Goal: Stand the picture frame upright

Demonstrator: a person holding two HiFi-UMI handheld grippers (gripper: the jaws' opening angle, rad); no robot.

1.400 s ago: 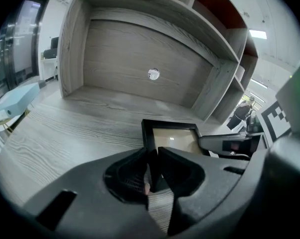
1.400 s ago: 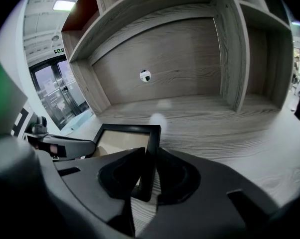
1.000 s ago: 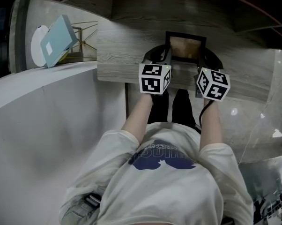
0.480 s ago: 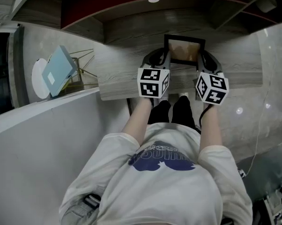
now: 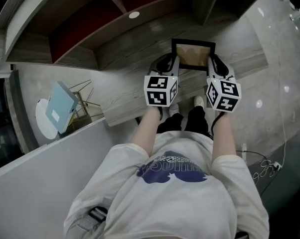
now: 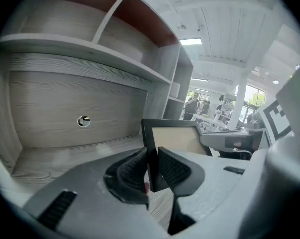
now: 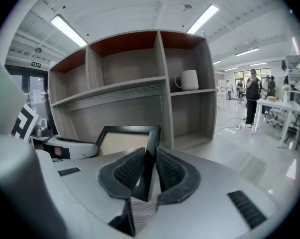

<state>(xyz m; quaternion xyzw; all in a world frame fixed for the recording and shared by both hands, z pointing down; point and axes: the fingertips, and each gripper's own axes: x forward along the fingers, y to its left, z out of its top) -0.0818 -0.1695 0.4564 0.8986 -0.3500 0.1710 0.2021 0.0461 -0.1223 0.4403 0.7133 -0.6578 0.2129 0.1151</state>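
The picture frame [image 5: 192, 54] is black with a tan panel, and it is held up off the grey wooden shelf surface [image 5: 135, 96] between both grippers. My left gripper [image 5: 173, 67] is shut on the frame's left edge, where its ribbed pads [image 6: 132, 171] press on the black border [image 6: 151, 153]. My right gripper [image 5: 213, 66] is shut on the right edge [image 7: 149, 156], pads on either side. In both gripper views the frame [image 7: 121, 142] stands tilted, top edge raised.
An open wooden shelf unit [image 7: 135, 83] rises behind the frame, with a white mug [image 7: 189, 79] in its right compartment. A pale blue box on a wire stand [image 5: 60, 106] sits at left. A cable [image 5: 263, 166] lies on the floor at right. People stand far off [image 7: 251, 96].
Both grippers have risen with the frame clamped between them, and its top edge has tipped upward. The head view has swung, so the shelf unit now shows more.
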